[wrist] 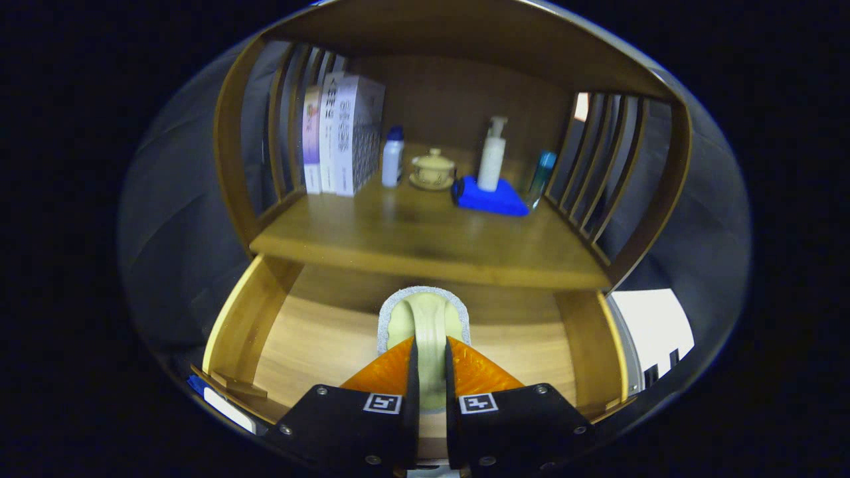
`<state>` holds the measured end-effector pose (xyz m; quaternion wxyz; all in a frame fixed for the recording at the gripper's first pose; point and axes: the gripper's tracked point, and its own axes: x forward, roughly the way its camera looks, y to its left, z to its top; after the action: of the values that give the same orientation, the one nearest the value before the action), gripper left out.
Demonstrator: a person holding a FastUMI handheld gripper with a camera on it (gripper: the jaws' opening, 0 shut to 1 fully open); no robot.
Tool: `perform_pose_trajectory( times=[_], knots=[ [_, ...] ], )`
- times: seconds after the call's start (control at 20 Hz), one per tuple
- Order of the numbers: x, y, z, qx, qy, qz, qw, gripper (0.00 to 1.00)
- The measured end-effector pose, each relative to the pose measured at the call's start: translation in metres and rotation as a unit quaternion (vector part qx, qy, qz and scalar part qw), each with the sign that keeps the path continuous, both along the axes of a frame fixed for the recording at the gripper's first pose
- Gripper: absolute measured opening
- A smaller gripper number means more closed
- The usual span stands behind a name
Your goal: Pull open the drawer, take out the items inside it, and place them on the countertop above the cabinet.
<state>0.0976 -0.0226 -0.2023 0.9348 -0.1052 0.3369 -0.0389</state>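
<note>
My gripper (430, 345) is shut on a pale green scrubber (425, 317) with a grey pad around its rim. Both fingers press on its raised handle. The scrubber hangs over the pulled-out wooden drawer (242, 322), whose bare floor shows on either side of the fingers. Just above and beyond the drawer lies the wooden countertop (425, 242) of the cabinet.
At the back of the countertop stand several books (339, 136), a white bottle with a blue cap (393, 158), a lidded cream cup on a saucer (433, 169), a pump bottle (492, 156) on a blue cloth (495, 198), and a teal bottle (541, 174). Slatted side rails flank it.
</note>
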Motion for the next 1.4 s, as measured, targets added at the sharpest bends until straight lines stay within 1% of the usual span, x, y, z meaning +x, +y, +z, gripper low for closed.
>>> perform_pose_trajectory(
  times=[0.2,0.35,0.55,0.7,0.85,1.0,1.15,1.3,1.4],
  knots=[
    [0.036,0.0,0.034,0.006,-0.044,-0.003,0.999,0.17],
    [0.069,-0.006,0.043,-0.003,-0.065,-0.001,0.998,0.17],
    [0.118,-0.005,0.038,0.005,-0.09,0.009,0.996,0.17],
    [0.145,-0.02,0.029,-0.015,-0.095,0.013,0.995,0.17],
    [0.168,-0.022,0.015,0.006,-0.097,0.014,0.995,0.17],
    [0.184,-0.025,0.001,0.017,-0.088,0.015,0.996,0.18],
    [0.198,-0.025,-0.001,0.035,-0.09,0.01,0.995,0.19],
    [0.206,-0.026,-0.006,0.047,-0.089,0.011,0.995,0.22],
    [0.206,-0.029,-0.011,0.042,-0.084,0.015,0.995,0.25]
  ],
)
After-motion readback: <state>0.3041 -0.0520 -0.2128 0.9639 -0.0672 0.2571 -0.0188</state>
